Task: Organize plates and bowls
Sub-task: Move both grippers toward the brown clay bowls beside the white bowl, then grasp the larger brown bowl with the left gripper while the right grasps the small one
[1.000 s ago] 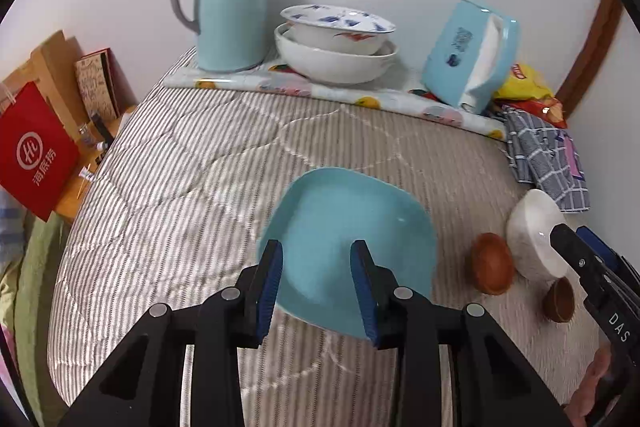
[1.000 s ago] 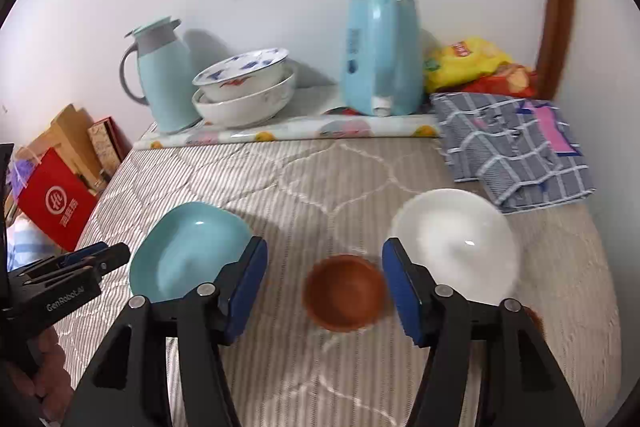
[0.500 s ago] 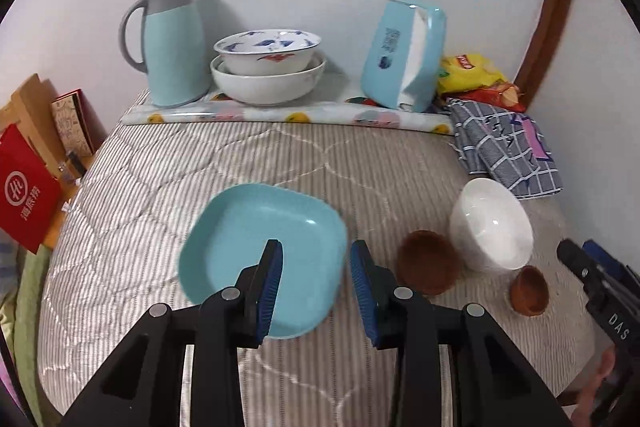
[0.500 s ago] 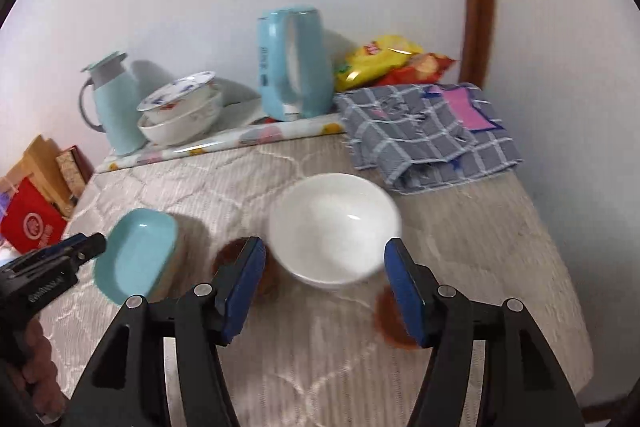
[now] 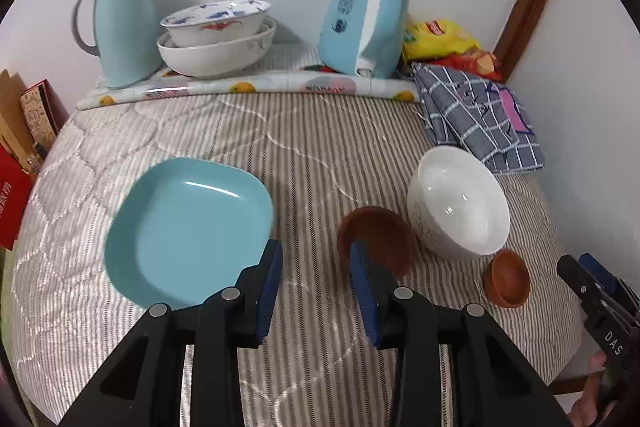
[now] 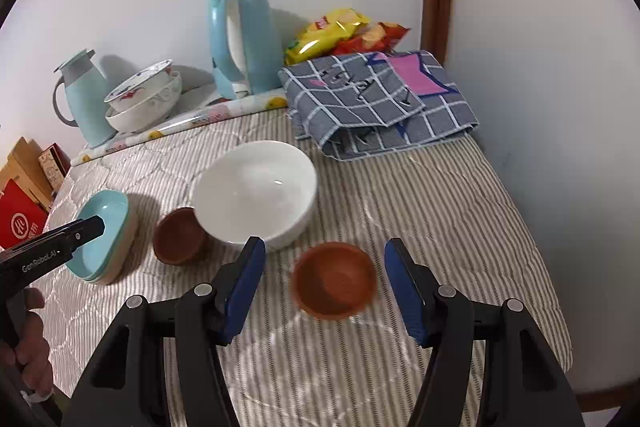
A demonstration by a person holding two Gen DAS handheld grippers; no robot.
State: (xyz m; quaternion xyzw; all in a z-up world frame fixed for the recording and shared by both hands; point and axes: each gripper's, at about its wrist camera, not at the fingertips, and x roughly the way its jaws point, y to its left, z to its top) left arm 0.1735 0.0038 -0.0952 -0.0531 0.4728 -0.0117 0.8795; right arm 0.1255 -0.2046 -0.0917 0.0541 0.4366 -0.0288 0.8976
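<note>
A teal square plate [image 5: 188, 231] lies on the striped quilt, left of a brown bowl [image 5: 378, 237], a white bowl [image 5: 460, 203] and a smaller brown bowl [image 5: 507, 279]. My left gripper [image 5: 316, 271] is open and empty, between the plate and the brown bowl. My right gripper [image 6: 324, 273] is open and empty, its fingers either side of the small brown bowl [image 6: 334, 285]. The white bowl [image 6: 256, 193], the other brown bowl [image 6: 180, 235] and the teal plate [image 6: 104, 235] show further left. The left gripper's tip [image 6: 80, 231] is over the plate.
At the back stand a teal thermos [image 5: 120, 23], two stacked patterned bowls [image 5: 218, 35], a blue tissue pack [image 5: 366, 19], snack bags [image 5: 440, 35] and a folded checked cloth [image 5: 480, 115]. Red and brown boxes [image 5: 16, 155] stand left of the bed. A wall is on the right.
Both grippers have swung right. The left one went from over the plate to beside the brown bowl; the right one went from the white bowl to the small brown bowl.
</note>
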